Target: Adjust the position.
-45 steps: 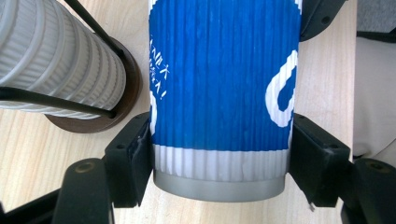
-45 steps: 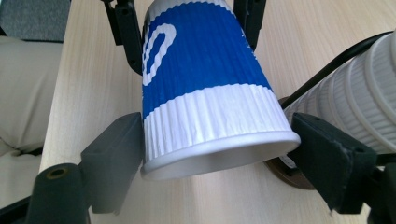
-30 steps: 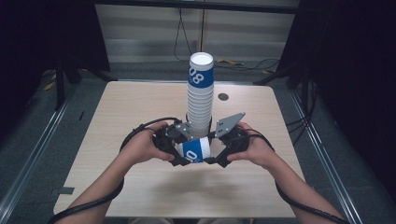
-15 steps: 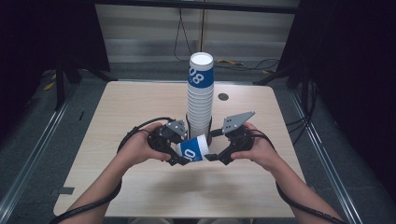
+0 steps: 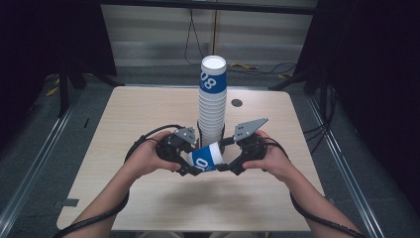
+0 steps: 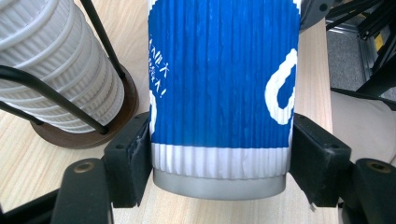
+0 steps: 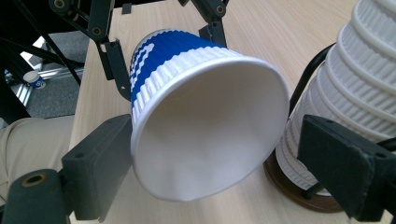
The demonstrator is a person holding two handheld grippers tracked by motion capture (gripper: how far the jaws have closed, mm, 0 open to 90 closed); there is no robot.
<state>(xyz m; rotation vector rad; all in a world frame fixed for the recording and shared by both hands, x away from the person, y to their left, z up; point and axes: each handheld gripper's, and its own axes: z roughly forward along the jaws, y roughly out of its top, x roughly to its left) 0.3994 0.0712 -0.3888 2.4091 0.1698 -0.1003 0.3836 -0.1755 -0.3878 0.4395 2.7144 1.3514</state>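
Observation:
A blue and white ribbed paper cup (image 5: 205, 157) lies on its side in the air between my two grippers, just in front of the cup stack. My left gripper (image 5: 190, 161) is shut on its base end; in the left gripper view both pads press the cup (image 6: 224, 84) near its bottom rim. My right gripper (image 5: 225, 158) faces the cup's open mouth (image 7: 201, 135). Its jaws stand either side of the rim, the right one clear of it, so it is open. A tall stack of white cups (image 5: 213, 99) topped by a blue one stands in a black wire holder.
The light wooden table (image 5: 148, 109) has a small dark round hole (image 5: 236, 103) behind the stack. The holder's brown round base (image 6: 84, 135) sits close beside the held cup. Dark floor and metal rails surround the table.
The left hand and the cup have shifted slightly to the left. The left gripper keeps its hold, and the right hand stays where it was.

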